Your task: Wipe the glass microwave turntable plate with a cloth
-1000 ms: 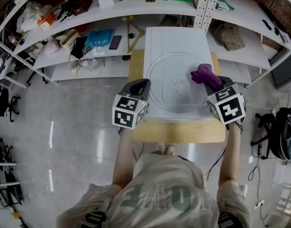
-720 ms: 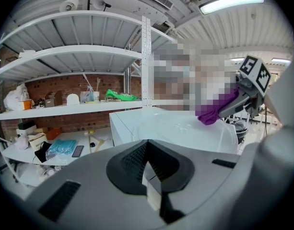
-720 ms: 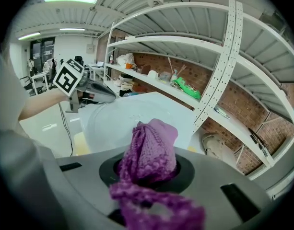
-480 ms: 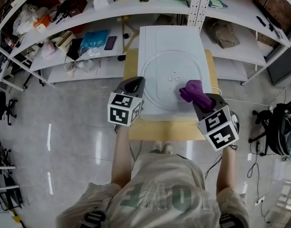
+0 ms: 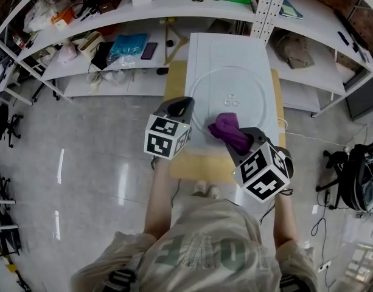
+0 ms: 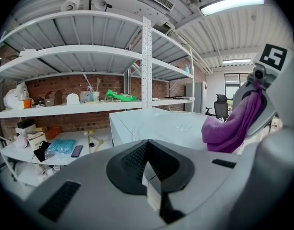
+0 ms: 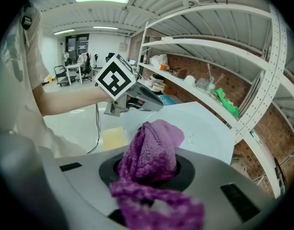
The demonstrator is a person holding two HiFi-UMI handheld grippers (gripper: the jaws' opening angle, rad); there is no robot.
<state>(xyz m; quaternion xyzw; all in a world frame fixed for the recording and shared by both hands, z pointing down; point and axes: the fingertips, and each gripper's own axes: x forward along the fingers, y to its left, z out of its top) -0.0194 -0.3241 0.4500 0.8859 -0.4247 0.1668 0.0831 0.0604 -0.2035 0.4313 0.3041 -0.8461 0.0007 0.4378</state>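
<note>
1. Our right gripper (image 5: pixel 237 140) has its jaws clamped on the purple cloth (image 5: pixel 227 128), which bunches out ahead of them. The bundle sits over the near rim of the glass turntable plate (image 5: pixel 235 84).
2. The plate lies flat on a white panel (image 5: pixel 223 44) that covers a wooden table (image 5: pixel 174 81), and its centre hub shows bare.
3. Our left gripper (image 5: pixel 181 106) has its jaws together with nothing seen between them. Its tip is just beside the plate's left rim; whether it touches the glass we cannot tell.
4. To wipe well, we judge the cloth should be pressed down flat on the glass, so that fabric, not the jaws' plastic, meets the surface.
5. We would sweep along the rim in overlapping arcs, then work inward to the hub.
6. The plate looks free to slide on the smooth panel, so the left tip should brace the rim while we push lightly.
</note>
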